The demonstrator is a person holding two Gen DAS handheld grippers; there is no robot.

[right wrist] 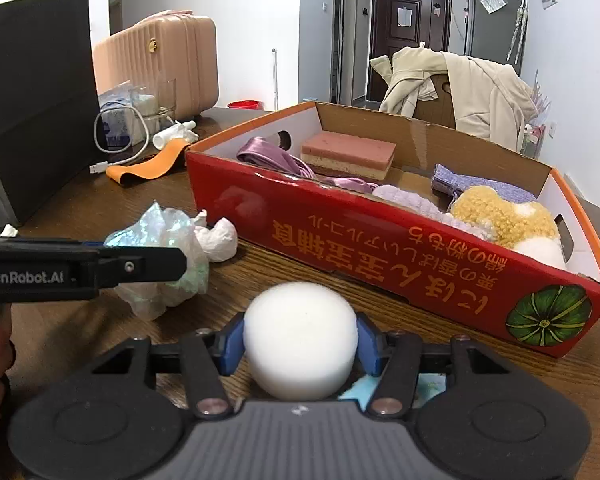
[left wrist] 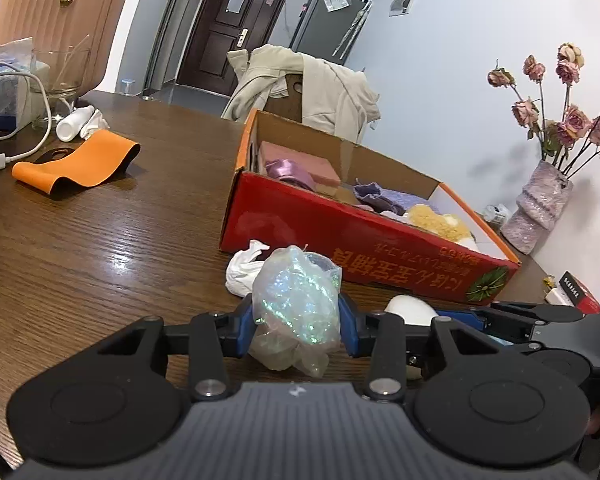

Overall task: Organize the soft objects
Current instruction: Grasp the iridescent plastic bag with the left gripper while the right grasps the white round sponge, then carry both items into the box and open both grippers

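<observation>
My left gripper (left wrist: pixel 298 322) is shut on a clear bag of iridescent shreds (left wrist: pixel 296 304), just above the wooden table; the bag also shows in the right wrist view (right wrist: pixel 160 248). My right gripper (right wrist: pixel 300 342) is shut on a white foam ball (right wrist: pixel 300 340), also visible in the left wrist view (left wrist: pixel 410 310). A red cardboard box (right wrist: pixel 380 248) stands just ahead and holds a pink sponge (right wrist: pixel 348 152), purple satin cloth (right wrist: pixel 272 156), a purple knit cloth (right wrist: pixel 480 184) and a yellow plush toy (right wrist: pixel 504 216). A crumpled white plastic bag (left wrist: pixel 242 268) lies beside the box.
An orange band (left wrist: pixel 76 164), a white bottle (left wrist: pixel 74 122), a USB cable (left wrist: pixel 4 160) and a glass (left wrist: pixel 60 76) sit at the far left. A vase of dried roses (left wrist: pixel 540 208) stands right of the box. A chair with a beige jacket (right wrist: pixel 460 88) is behind the table.
</observation>
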